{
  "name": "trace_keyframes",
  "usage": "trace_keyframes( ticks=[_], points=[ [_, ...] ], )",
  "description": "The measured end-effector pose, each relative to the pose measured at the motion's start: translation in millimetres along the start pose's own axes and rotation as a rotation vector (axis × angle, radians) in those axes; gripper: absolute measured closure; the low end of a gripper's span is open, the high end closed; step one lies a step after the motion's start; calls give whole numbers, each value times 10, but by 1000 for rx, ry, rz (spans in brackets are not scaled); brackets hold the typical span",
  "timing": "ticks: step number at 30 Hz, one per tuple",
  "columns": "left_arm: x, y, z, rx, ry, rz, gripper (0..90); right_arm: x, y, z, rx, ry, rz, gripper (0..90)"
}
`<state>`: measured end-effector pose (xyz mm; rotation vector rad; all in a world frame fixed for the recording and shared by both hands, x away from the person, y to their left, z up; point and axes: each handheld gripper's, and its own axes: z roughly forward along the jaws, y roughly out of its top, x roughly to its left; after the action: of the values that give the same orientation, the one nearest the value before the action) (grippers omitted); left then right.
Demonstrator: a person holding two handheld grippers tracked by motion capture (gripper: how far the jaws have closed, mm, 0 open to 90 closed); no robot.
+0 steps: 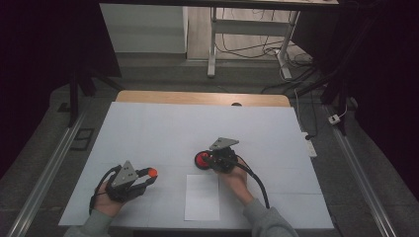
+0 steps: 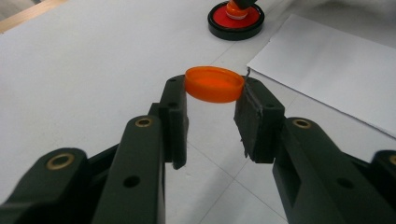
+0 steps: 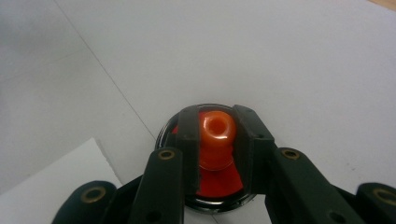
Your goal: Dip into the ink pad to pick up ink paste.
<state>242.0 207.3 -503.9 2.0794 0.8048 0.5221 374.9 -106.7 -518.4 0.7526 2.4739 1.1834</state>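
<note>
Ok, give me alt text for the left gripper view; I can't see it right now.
The left gripper is shut on an orange cap, pinched by its edges between two black fingers above the white table. Beyond it sit a round red ink pad and a white paper sheet.

A wooden table [image 1: 148,96] carries a white sheet [image 1: 148,133] over most of its top. On the sheet lie a smaller paper [image 1: 202,197] and a round red ink pad [image 1: 201,159].
</note>
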Motion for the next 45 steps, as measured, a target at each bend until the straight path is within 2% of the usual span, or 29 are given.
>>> trace_keyframes(
  ticks=[11, 14, 16, 17, 18, 22, 31, 45],
  points=[
    [-2, 1, -5, -1, 3, -1, 646, 18, -17, 0, -14, -10, -10, 724],
    [1, 1, -7, -2, 4, -2, 645, 3, -16, -4, -12, -6, 3, 723],
    [3, 0, -7, -6, 6, -6, 645, -29, -15, -9, -16, 11, 29, 721],
    [7, -1, -8, -4, 6, -5, 645, -59, -23, -18, -42, 39, 61, 721],
    [10, -2, -8, -4, 5, -4, 645, -86, -17, -50, -67, 45, 93, 721],
    [12, -2, -6, -3, 6, -4, 645, -109, 70, -196, -123, 28, 77, 721],
    [9, -2, -4, -2, 6, -3, 644, -48, 90, -174, -82, 26, 27, 721],
    [12, -4, -4, -1, 5, -2, 644, -18, 54, -62, -9, 14, -11, 721]
  ],
)
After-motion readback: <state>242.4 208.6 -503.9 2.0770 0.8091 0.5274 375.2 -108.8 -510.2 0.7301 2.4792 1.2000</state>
